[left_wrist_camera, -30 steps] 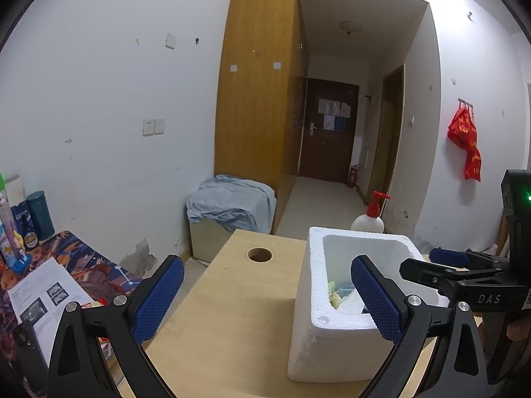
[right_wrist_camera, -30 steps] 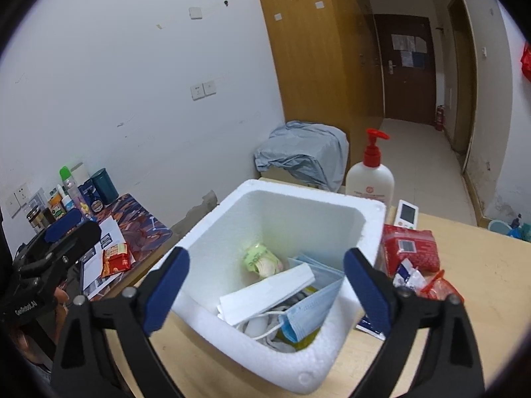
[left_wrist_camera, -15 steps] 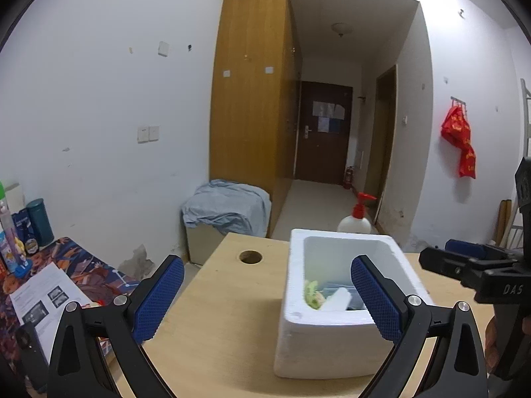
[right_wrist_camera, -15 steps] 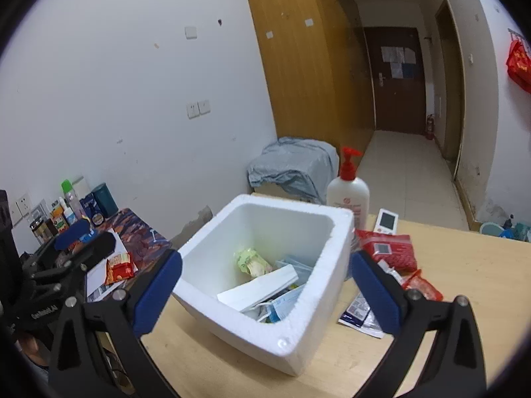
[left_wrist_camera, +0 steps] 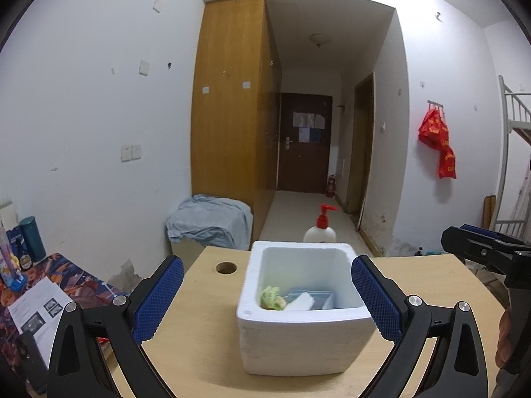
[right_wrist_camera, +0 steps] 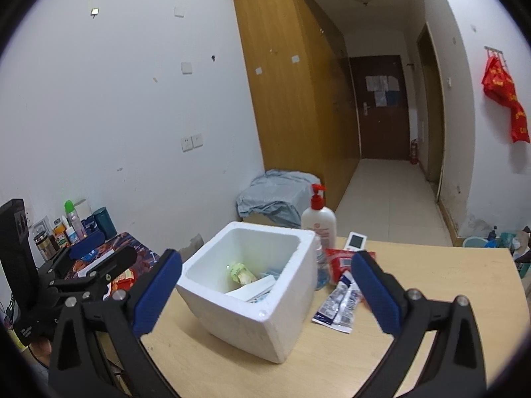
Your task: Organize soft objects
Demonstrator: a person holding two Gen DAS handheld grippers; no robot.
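A white foam box [left_wrist_camera: 298, 348] stands on the wooden table [left_wrist_camera: 199, 341]. Inside it lie a green-yellow soft item [left_wrist_camera: 272, 298], blue face masks [left_wrist_camera: 308, 293] and a white packet. My left gripper [left_wrist_camera: 265, 262] is open in front of the box, with nothing between its blue pads. My right gripper [right_wrist_camera: 267, 255] is also open wide and empty, short of the box [right_wrist_camera: 252, 315]. To the box's right lie a red packet [right_wrist_camera: 341, 260] and blue-and-white packets [right_wrist_camera: 341, 301]. Each gripper shows at the edge of the other's view.
A red-topped pump bottle [right_wrist_camera: 318, 222] and a small white device [right_wrist_camera: 356, 240] stand behind the box. The table has a cable hole [left_wrist_camera: 226, 268]. At the left is a side table [left_wrist_camera: 66, 275] with papers and bottles. A grey cloth [left_wrist_camera: 209, 222] covers a box on the floor.
Both grippers have drawn back and risen from the foam box, which now looks smaller and farther. In the left wrist view it has shifted from right to centre. The right jaws have widened slightly.
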